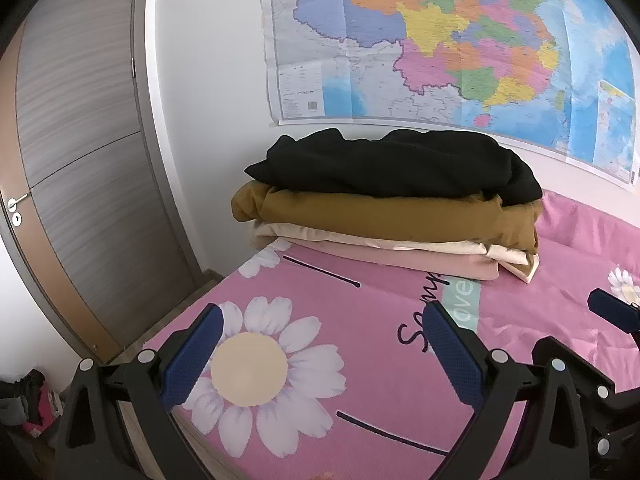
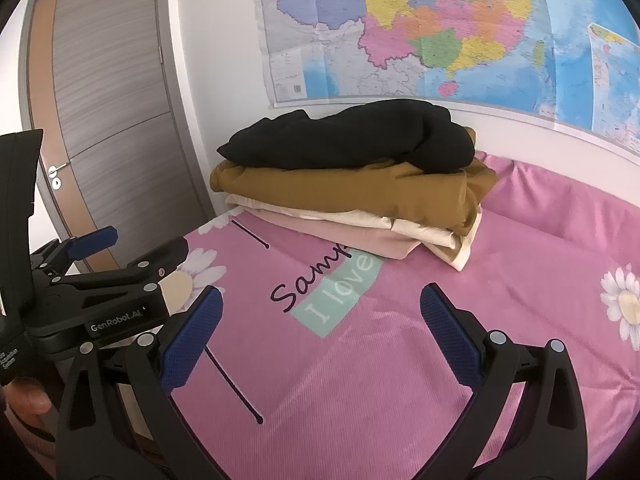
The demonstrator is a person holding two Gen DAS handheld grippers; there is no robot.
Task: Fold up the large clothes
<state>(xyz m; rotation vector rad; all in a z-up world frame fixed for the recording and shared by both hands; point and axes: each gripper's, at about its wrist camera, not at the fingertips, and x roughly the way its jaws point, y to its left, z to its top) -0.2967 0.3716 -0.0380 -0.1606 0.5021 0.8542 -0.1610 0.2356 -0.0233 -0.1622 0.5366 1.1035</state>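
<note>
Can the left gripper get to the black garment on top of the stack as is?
Probably yes. The left gripper is open and empty, the black garment lies uncovered on top, and only bare pink bedsheet lies between.

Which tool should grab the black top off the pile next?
Probably the left tool. It points almost straight at the folded black garment topping the stack on the pink flowered bedsheet. From the right tool, the pile sits off to the left. Both are open and empty.

A colourful map point(image 1: 460, 44) is hanging on the far white wall point(image 1: 208, 80). A grey wooden door point(image 1: 88, 160) is standing closed at left.
</note>
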